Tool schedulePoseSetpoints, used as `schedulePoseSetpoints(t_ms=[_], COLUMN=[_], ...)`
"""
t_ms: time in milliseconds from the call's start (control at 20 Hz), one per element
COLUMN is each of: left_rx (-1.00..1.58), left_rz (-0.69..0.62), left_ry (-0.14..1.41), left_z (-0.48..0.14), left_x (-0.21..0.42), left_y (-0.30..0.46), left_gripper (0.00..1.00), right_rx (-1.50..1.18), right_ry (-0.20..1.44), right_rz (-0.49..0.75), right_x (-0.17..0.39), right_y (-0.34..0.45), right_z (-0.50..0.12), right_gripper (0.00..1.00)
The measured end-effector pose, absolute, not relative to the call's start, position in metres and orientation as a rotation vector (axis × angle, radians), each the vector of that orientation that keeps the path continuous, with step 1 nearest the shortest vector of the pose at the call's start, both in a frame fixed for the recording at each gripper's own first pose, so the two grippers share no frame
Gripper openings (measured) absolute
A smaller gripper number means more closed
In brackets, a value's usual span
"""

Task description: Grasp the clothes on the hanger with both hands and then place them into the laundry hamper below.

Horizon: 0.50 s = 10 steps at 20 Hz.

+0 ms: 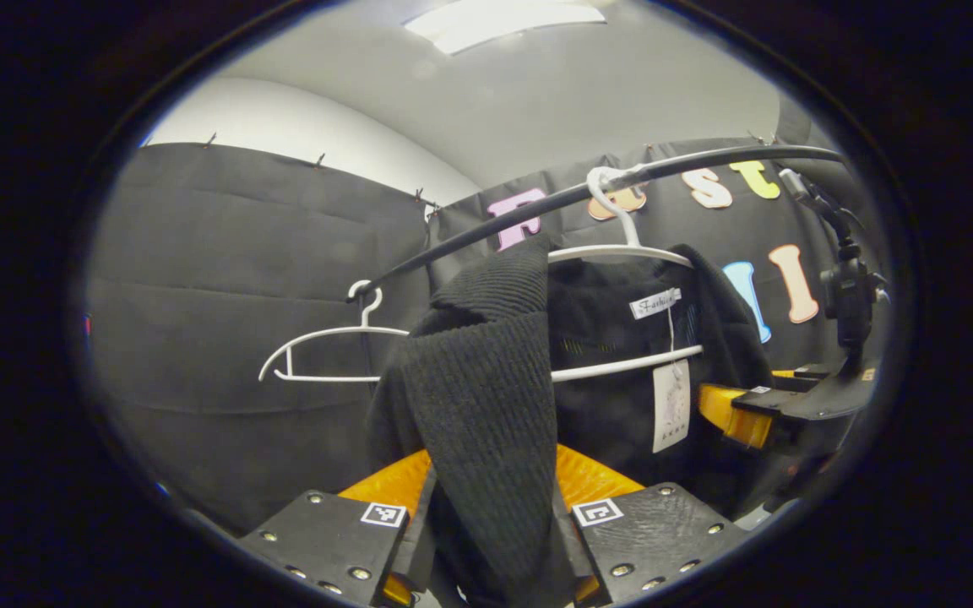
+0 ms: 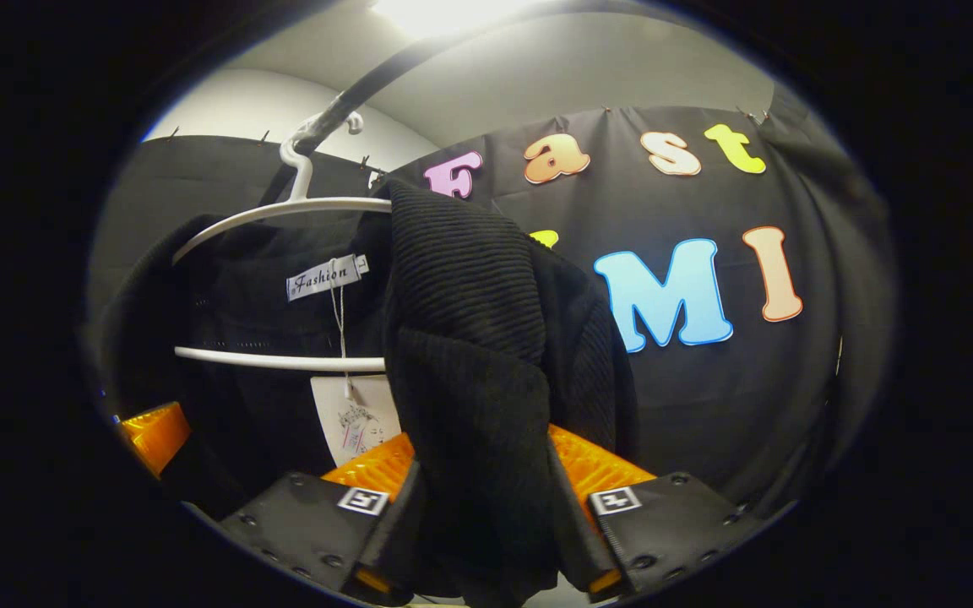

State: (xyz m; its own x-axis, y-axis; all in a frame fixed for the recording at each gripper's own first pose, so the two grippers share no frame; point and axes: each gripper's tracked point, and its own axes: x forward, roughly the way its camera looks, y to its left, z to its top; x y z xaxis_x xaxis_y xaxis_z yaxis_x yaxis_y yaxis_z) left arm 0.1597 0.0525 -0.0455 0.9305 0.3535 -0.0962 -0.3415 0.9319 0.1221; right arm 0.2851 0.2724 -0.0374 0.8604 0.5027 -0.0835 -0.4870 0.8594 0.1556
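Both fingers of the left gripper clamp a fold of the black garment; right gripper likewise pinches it; above both jaws, its hanger is partly hidden by cloth.

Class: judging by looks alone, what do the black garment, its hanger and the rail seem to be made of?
Black garment: ribbed knit, matte, probably wool or acrylic; fine ridges show.
White hanger: probably glossy plastic or coated wire; thin, smooth, rounded bars.
Rail: probably dark metal tube with a slight sheen; material uncertain.
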Motion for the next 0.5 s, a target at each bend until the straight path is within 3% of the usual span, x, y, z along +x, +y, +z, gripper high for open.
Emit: schedulePoseSetpoints(t_ms=[50, 100, 150, 200, 250, 300, 350, 400, 450, 500], left_rx=[0.105, 0.103, 0.099, 0.099, 0.108, 0.123, 0.129, 0.127, 0.132, 0.139], left_rz=[0.35, 0.35, 0.347, 0.337, 0.328, 0.352, 0.357, 0.338, 0.334, 0.322], left_ry=[0.118, 0.117, 0.115, 0.115, 0.109, 0.107, 0.102, 0.1, 0.099, 0.092], left_z=[-0.047, -0.046, -0.045, -0.045, -0.042, -0.038, -0.041, -0.04, -0.039, -0.036], left_x=[0.162, 0.162, 0.161, 0.162, 0.159, 0.156, 0.163, 0.162, 0.159, 0.158], left_y=[0.052, 0.051, 0.05, 0.048, 0.044, 0.052, 0.054, 0.052, 0.05, 0.048], left_gripper=[0.57, 0.5, 0.44, 0.38, 0.31, 0.31, 0.19, 0.07, 0.06, 0.05], right_rx=[0.123, 0.12, 0.115, 0.095, 0.096, 0.093, 0.073, 0.061, 0.06, 0.06], right_ry=[0.121, 0.118, 0.114, 0.106, 0.072, 0.069, 0.068, 0.048, 0.026, 0.006], right_rz=[0.53, 0.543, 0.55, 0.536, 0.486, 0.506, 0.513, 0.493, 0.492, 0.478], right_x=[0.284, 0.283, 0.282, 0.279, 0.289, 0.281, 0.283, 0.28, 0.277, 0.277], right_y=[0.274, 0.274, 0.274, 0.269, 0.26, 0.258, 0.262, 0.254, 0.252, 0.247], right_z=[-0.037, -0.036, -0.035, -0.038, -0.03, -0.028, -0.027, -0.022, -0.018, -0.013], right_gripper=[0.57, 0.43, 0.42, 0.34, 0.35, 0.08, 0.05, 0.08, 0.0, 0.01])
